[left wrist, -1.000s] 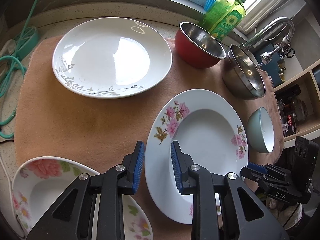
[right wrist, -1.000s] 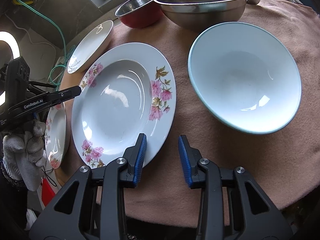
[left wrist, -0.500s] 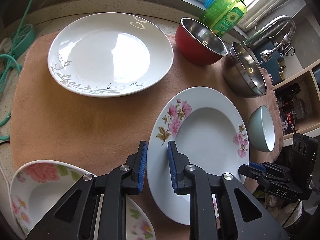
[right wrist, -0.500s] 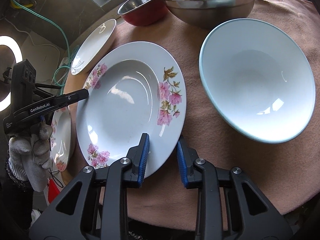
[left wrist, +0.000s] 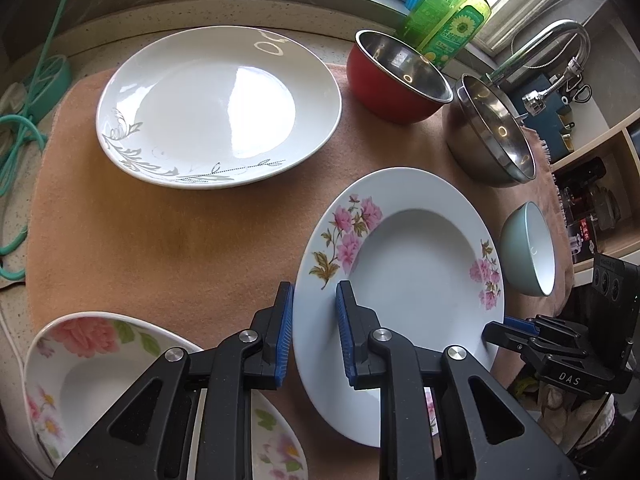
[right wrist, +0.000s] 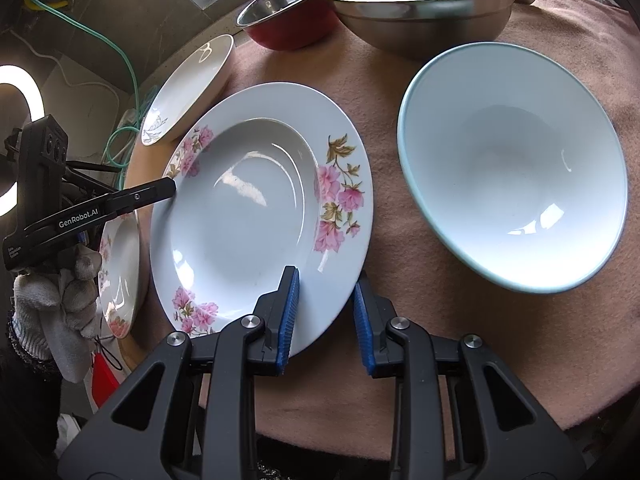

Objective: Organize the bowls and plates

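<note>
A white soup plate with pink flowers (left wrist: 404, 280) (right wrist: 248, 216) lies on the peach cloth (left wrist: 168, 240). My left gripper (left wrist: 314, 328) straddles its left rim, jaws narrowed around the edge with a small gap showing. My right gripper (right wrist: 325, 312) straddles the opposite rim, jaws also narrowed around it. A large white plate with grey leaves (left wrist: 216, 108) lies behind. A second flowered plate (left wrist: 80, 368) lies at the near left. A pale blue bowl (right wrist: 512, 168) sits to the right.
A red bowl with a steel inside (left wrist: 396, 76) and a steel bowl (left wrist: 492, 136) stand at the back. A green detergent bottle (left wrist: 448, 12) and a tap (left wrist: 560, 40) are behind them. Green cables (left wrist: 24, 92) lie at the left.
Both grippers moved forward onto the flowered plate's rims and their jaws narrowed around the edges.
</note>
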Action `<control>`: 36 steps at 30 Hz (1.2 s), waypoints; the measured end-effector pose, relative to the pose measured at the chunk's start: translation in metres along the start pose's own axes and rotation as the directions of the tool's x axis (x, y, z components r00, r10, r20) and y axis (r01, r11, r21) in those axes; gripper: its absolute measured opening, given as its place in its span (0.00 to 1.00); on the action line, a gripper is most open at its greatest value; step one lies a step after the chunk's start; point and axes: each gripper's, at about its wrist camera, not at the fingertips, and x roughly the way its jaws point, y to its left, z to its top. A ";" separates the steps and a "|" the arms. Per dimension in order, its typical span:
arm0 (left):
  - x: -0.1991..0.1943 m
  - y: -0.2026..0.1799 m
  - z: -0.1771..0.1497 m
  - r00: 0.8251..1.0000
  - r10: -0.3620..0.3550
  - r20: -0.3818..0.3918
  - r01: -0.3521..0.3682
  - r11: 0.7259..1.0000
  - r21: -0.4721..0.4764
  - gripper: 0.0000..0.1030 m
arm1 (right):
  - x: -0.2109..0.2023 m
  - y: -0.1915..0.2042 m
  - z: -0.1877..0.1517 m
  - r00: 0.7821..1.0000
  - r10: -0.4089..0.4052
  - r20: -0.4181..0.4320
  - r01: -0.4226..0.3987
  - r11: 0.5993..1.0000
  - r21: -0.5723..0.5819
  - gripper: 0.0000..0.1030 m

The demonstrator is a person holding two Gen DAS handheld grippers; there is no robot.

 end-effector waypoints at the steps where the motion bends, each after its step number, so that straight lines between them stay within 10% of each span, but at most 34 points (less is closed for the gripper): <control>1: 0.000 -0.001 -0.001 1.000 0.002 -0.001 -0.002 1.000 0.002 0.19 | 0.000 0.000 0.000 1.000 -0.002 -0.002 0.002 1.000 -0.001 0.27; 36: -0.008 -0.024 -0.058 0.999 0.036 0.006 -0.035 0.998 -0.056 0.20 | -0.001 0.000 -0.033 0.997 0.015 -0.070 -0.020 0.997 -0.071 0.28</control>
